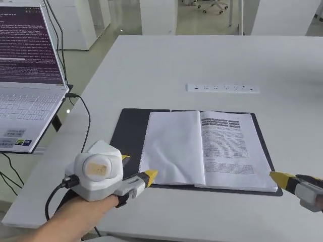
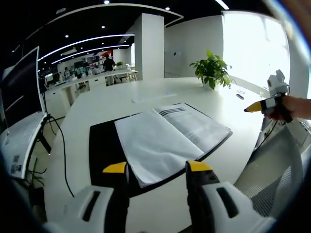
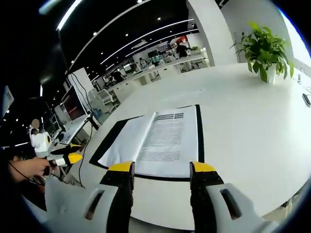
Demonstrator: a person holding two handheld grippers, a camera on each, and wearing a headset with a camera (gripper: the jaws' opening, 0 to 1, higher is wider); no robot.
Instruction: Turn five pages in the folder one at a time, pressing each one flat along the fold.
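Nothing can be read: the print on the right page (image 1: 232, 151) of the folder (image 1: 128, 133) and the lines on the laptop screen (image 1: 25, 45) are too small.

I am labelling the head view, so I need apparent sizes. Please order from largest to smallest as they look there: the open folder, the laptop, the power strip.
1. open folder
2. laptop, partly cut off by the picture's edge, so only its visible part counts
3. power strip, the smallest, also farthest away

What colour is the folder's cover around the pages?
Black. The folder shows best in the head view, with its cover bare left of the white pages.
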